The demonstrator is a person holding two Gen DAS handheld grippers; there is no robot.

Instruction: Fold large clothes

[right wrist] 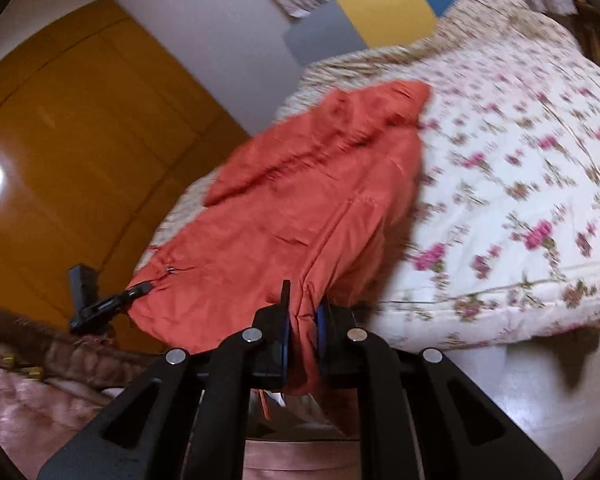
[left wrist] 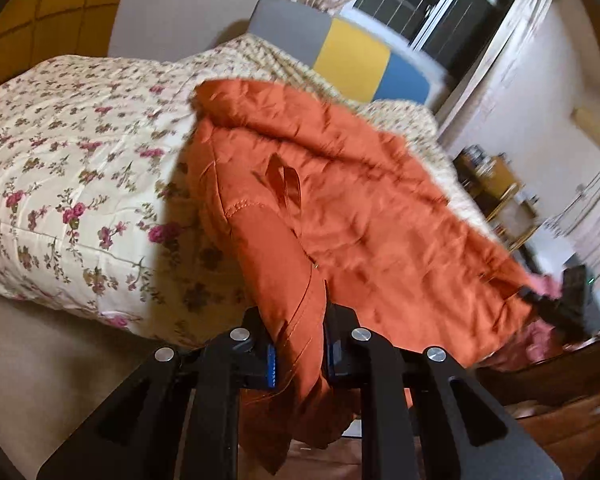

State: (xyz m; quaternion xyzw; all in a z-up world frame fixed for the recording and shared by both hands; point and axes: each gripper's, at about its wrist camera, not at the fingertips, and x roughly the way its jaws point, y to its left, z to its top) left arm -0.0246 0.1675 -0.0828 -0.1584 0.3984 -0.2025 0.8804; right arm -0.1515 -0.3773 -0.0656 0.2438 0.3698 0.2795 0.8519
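An orange satin garment [left wrist: 340, 208] lies spread over a floral quilt on the bed [left wrist: 72, 184], its near edge lifted off the bed. My left gripper [left wrist: 300, 344] is shut on a bunched fold of that near edge. At the far right of the left wrist view my right gripper [left wrist: 540, 300] pinches another corner of it. In the right wrist view the orange garment [right wrist: 300, 208] stretches away over the bed [right wrist: 520, 200], and my right gripper [right wrist: 302, 332] is shut on its hem. My left gripper [right wrist: 136, 292] shows at the left, clamped on the other corner.
A headboard with grey, yellow and blue panels [left wrist: 352, 56] backs the bed below a curtained window [left wrist: 432, 4]. A yellow-brown wardrobe [right wrist: 68, 152] stands left of the bed. A wooden shelf unit [left wrist: 496, 184] stands by the right wall. Pink and brown fabric [right wrist: 40, 392] lies near my right gripper.
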